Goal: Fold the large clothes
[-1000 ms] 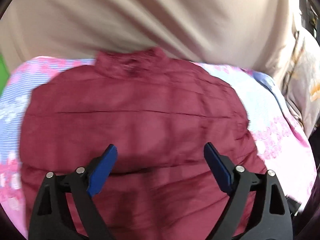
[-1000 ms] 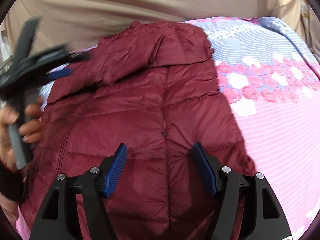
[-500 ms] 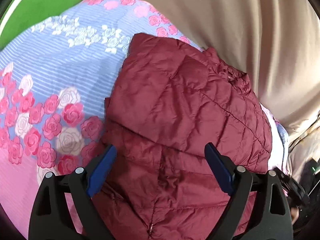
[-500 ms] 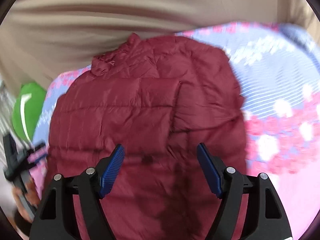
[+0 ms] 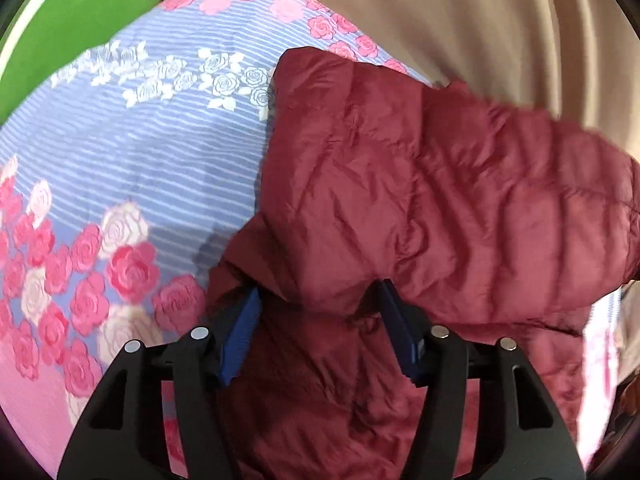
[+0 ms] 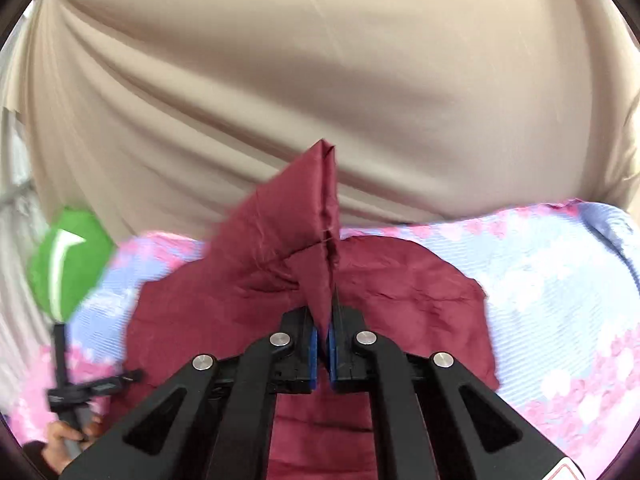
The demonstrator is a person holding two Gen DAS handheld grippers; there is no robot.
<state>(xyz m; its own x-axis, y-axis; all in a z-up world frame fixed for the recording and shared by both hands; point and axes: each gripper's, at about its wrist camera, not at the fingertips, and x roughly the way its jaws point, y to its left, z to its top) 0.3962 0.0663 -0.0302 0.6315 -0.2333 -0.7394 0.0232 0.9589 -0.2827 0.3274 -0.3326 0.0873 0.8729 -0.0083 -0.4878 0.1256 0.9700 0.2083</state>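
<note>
two grippers: both are on the one maroon puffer jacket [image 5: 420, 200], which lies on the flowered bedsheet [image 5: 120, 160] toward its far edge, close under the beige curtain [image 6: 320, 80].
right gripper [image 6: 323, 344]: clenched tight on a thin edge of the jacket [image 6: 304, 240]; the pinched cloth stands up as a peak above the pads, clear of the rest of the garment.
left gripper [image 5: 320, 320]: blue pads parted, a puffy fold of jacket bulging down between them; whether they press it or only straddle it i cannot tell.
jacket's lie: from the left gripper it runs ahead and off to the right, a raised flap of it reaching toward the curtain; bare sheet lies to the left.
nearer hand: by my judgement the right one, since it already has its edge lifted; the left sits at the near side of the bulk.
next move turns on: carrying the raised edge across the body that lies flat ahead of the right gripper.
risk: slippery quilted cloth may slide from a thin pinch.
off to the sheet's left edge: green object [image 6: 68, 264].
</note>
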